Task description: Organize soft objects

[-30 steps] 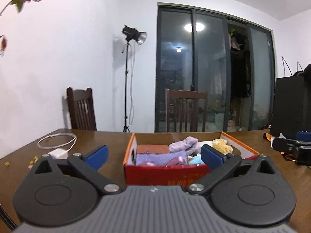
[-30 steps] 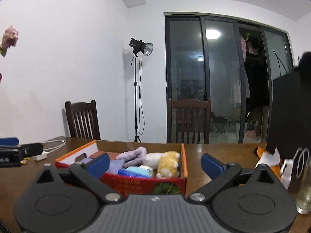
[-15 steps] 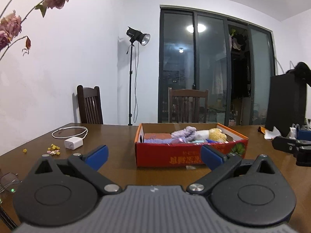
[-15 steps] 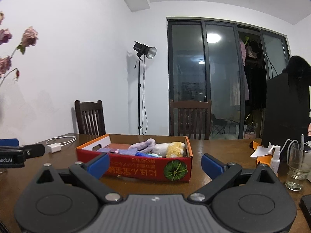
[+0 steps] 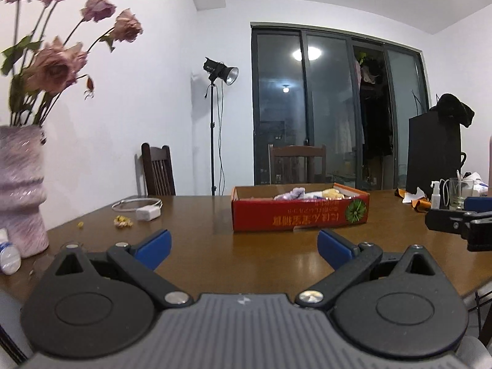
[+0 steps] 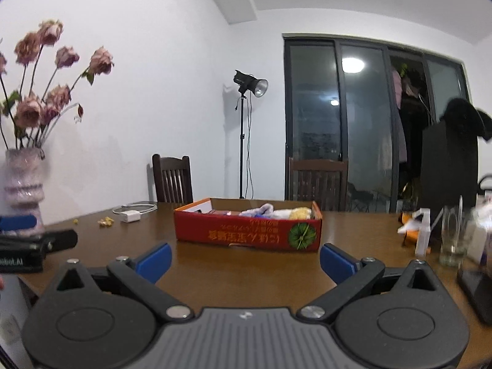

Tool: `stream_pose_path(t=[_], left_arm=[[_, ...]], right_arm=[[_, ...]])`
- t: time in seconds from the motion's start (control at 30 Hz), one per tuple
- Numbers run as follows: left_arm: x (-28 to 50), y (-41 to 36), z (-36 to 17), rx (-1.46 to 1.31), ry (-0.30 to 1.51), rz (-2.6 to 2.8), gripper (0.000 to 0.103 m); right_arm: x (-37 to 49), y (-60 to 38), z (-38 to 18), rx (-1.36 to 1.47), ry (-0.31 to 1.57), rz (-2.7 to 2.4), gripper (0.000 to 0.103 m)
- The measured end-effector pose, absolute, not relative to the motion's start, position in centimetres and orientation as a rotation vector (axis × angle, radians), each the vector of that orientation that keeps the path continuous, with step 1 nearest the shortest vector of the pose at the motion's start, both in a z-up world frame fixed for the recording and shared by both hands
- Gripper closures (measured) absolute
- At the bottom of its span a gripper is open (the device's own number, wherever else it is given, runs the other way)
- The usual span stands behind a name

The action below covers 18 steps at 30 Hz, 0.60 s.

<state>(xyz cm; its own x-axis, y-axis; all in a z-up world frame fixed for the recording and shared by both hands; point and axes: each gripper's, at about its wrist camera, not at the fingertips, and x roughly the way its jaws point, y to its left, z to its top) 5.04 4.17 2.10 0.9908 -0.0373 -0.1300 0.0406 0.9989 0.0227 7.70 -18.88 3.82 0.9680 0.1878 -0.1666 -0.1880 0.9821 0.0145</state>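
Observation:
A red cardboard box (image 5: 299, 213) (image 6: 246, 230) stands on the wooden table, holding soft things: a lilac cloth (image 5: 292, 193) (image 6: 261, 209), a white piece (image 6: 281, 213) and a yellow plush (image 5: 330, 193) (image 6: 299, 213). My left gripper (image 5: 244, 247) is open and empty, well back from the box near the table's front. My right gripper (image 6: 246, 259) is also open and empty, equally far back. Each gripper shows at the edge of the other's view, the right gripper (image 5: 455, 223) and the left gripper (image 6: 33, 243).
A pale vase (image 5: 18, 190) (image 6: 21, 184) of dried roses stands at the left edge. A white charger (image 5: 148, 213) with cable and yellow crumbs (image 5: 123, 221) lie left of the box. A glass (image 6: 455, 240), spray bottle (image 6: 422, 233) and black bag (image 5: 433, 150) are right. Chairs (image 6: 318, 181) stand behind.
Both grippers have pulled back and lowered from over the box toward the table's front; the box now looks smaller and farther. The vase has come into view. Both stayed open.

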Motion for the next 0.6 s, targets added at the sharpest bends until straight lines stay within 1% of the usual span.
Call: stream_pose_path(t=[0.17, 0.6], left_arm=[[4.8, 4.6, 2.1, 0.017, 0.138, -0.011, 0.0], [4.7, 4.1, 1.8, 0.027, 0.148, -0.033, 0.0]], right_arm=[[6.3, -18.3, 2.4, -0.003, 0.202, 0.209, 0.0], [6.5, -18.5, 2.6, 0.035, 0.179, 0.185, 0.0]])
